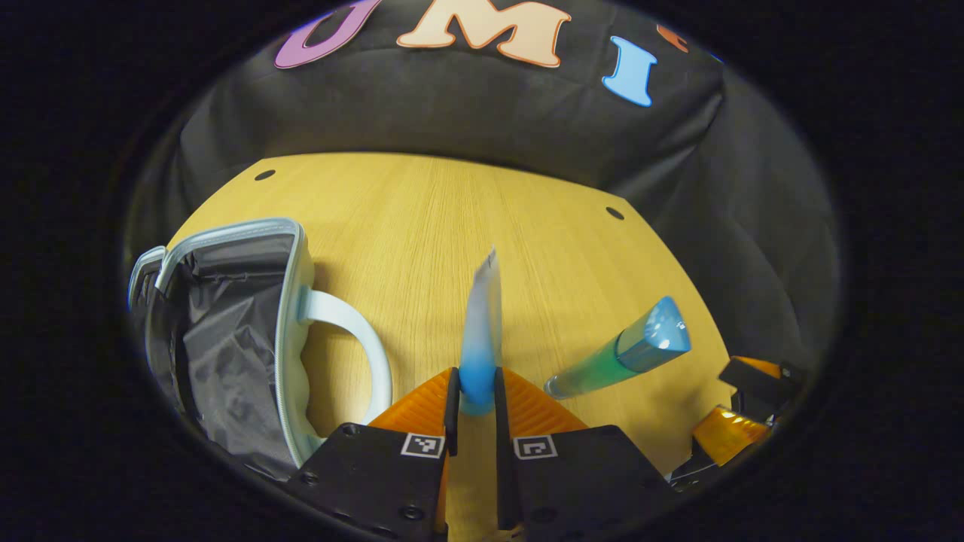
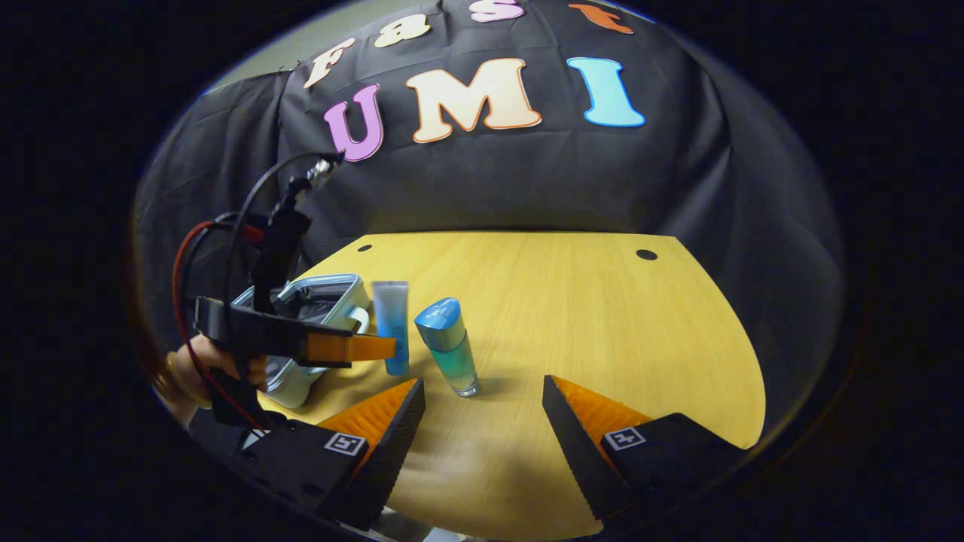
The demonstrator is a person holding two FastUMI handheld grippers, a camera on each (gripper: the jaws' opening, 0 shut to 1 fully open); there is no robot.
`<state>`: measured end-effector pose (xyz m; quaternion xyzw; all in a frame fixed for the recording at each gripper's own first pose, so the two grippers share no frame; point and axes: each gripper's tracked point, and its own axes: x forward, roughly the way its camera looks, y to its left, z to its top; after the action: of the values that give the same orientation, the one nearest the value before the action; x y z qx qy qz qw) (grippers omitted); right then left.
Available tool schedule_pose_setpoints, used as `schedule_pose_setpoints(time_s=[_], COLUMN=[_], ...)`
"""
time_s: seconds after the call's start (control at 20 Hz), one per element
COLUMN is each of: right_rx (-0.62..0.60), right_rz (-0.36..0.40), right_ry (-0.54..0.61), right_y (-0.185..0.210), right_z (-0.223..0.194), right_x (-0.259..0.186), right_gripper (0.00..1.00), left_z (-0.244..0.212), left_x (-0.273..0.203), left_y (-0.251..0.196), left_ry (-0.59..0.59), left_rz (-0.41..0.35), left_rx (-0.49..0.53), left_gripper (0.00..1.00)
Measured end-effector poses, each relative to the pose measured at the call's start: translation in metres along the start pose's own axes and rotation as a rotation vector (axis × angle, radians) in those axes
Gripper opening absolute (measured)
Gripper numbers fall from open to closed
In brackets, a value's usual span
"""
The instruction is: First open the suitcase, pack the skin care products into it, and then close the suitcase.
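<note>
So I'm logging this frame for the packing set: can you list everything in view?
Suitcase: one, pale blue-grey, open with dark lining, table's left.
Tube: one, blue, held upright in the left tongs.
Bottle: one, blue-green with blue cap, standing on the table beside the tube.
Table: one, light wood.
Left tongs: shut on the tube.
Right tongs: open, low over the table's near edge.
Hand: one, holding the left tongs.

— From my left gripper (image 1: 476, 391) camera I see black housings, each with a square coded marker and round screws; the fingers are ribbed wedges.

— My right gripper (image 2: 482, 410) looks the same. The far unit carries a black mast with looping black and red cables; the hand (image 2: 197, 369) wears a bracelet.
</note>
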<state>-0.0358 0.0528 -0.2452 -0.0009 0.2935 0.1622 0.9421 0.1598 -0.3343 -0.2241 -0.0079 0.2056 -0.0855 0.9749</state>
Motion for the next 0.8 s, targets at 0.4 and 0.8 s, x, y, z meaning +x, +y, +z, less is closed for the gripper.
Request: schedule_pose_setpoints(time_s=[0.4,0.8], right_rx=[-0.01,0.023], right_rz=[0.048,0.016], right_ry=[0.04,0.043], right_y=[0.022,0.005], right_z=[-0.013,-0.012], right_x=[0.022,0.024], right_gripper=[0.98,0.98], left_z=[-0.016,-0.011], left_x=[0.013,0.041], left_y=[0.014,-0.01], left_ry=[0.107,0.153], left_rz=[0.02,-0.009], left_rx=[0.047,0.078], left_gripper=[0.01,0.83])
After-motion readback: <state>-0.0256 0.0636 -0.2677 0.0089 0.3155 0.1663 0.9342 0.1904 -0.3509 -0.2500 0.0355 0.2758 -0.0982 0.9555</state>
